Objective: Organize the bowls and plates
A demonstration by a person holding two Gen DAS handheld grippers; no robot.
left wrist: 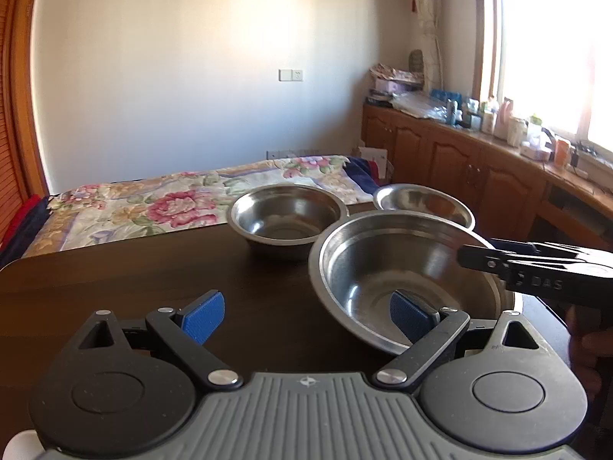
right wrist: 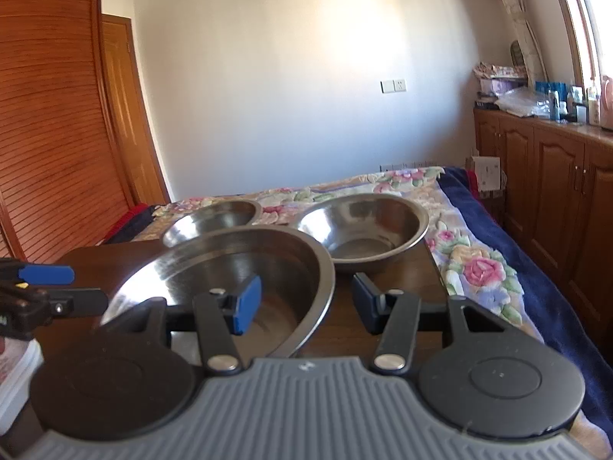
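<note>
A large shallow steel bowl (left wrist: 402,268) (right wrist: 230,268) sits nearest on the dark wooden table (left wrist: 115,287) (right wrist: 387,280). My left gripper (left wrist: 306,318) is open and straddles its near-left rim, with the right blue pad inside the bowl. My right gripper (right wrist: 306,301) is open too. It straddles the bowl's right rim, with the left blue pad inside. Each gripper shows in the other's view: the right gripper (left wrist: 471,257) at that rim, the left gripper (right wrist: 76,287) at the left edge. Behind stand two smaller steel bowls, one on the left (left wrist: 287,214) (right wrist: 214,218) and one on the right (left wrist: 421,199) (right wrist: 364,226).
A bed with a floral cover (left wrist: 153,203) (right wrist: 479,260) lies right behind and beside the table. Wooden cabinets (left wrist: 479,176) (right wrist: 555,176) with cluttered tops line the right wall under a bright window. A slatted wardrobe (right wrist: 49,134) stands at the left.
</note>
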